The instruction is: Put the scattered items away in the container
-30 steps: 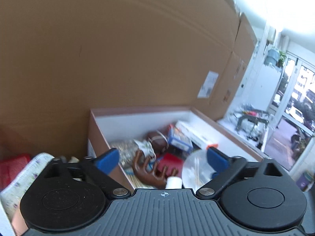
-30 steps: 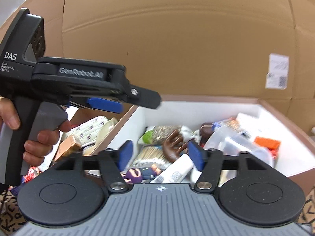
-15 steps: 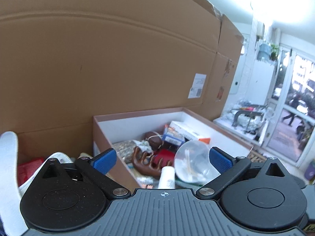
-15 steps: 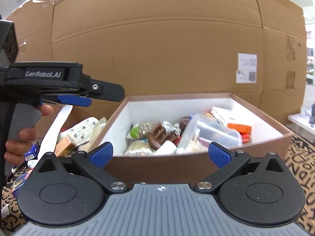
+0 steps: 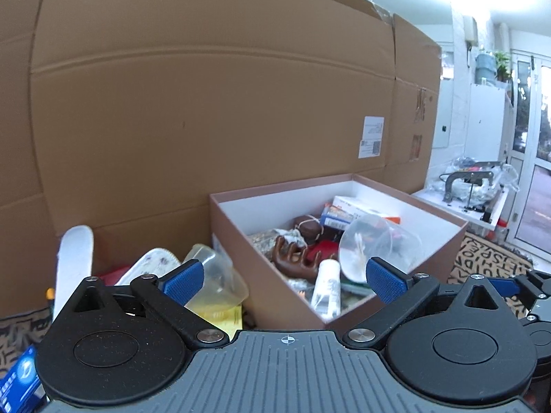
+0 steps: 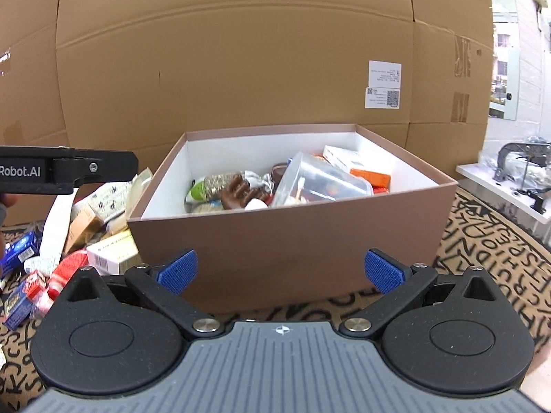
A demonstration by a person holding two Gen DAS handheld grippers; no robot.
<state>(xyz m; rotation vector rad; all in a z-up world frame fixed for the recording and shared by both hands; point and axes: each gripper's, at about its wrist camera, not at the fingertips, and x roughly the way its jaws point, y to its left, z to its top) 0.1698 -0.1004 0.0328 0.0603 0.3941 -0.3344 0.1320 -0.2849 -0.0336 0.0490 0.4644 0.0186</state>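
A brown box (image 6: 292, 241) with white inner walls (image 5: 261, 206) holds several items: a clear plastic tub (image 6: 320, 182), a brown antler-shaped piece (image 5: 292, 261), a white bottle (image 5: 327, 289) and packets. My right gripper (image 6: 280, 272) stands open and empty in front of the box's near wall. My left gripper (image 5: 284, 277) is open and empty at the box's left corner, over a clear cup (image 5: 213, 275). Scattered boxes and packets (image 6: 69, 241) lie on the mat left of the box. The left gripper's black body (image 6: 69, 172) shows at the left edge of the right wrist view.
A tall cardboard sheet (image 6: 241, 69) stands behind the box. A mat with black letters (image 6: 489, 247) covers the floor. A white shelf with metal tools (image 5: 471, 192) and a glass door (image 5: 533, 158) are at the right. A white strip (image 5: 74, 268) stands at the left.
The right gripper's jaws widened, leaving the white bottle in the box, and it drew back from over the box to its front. The left gripper moved back and left, away from the box.
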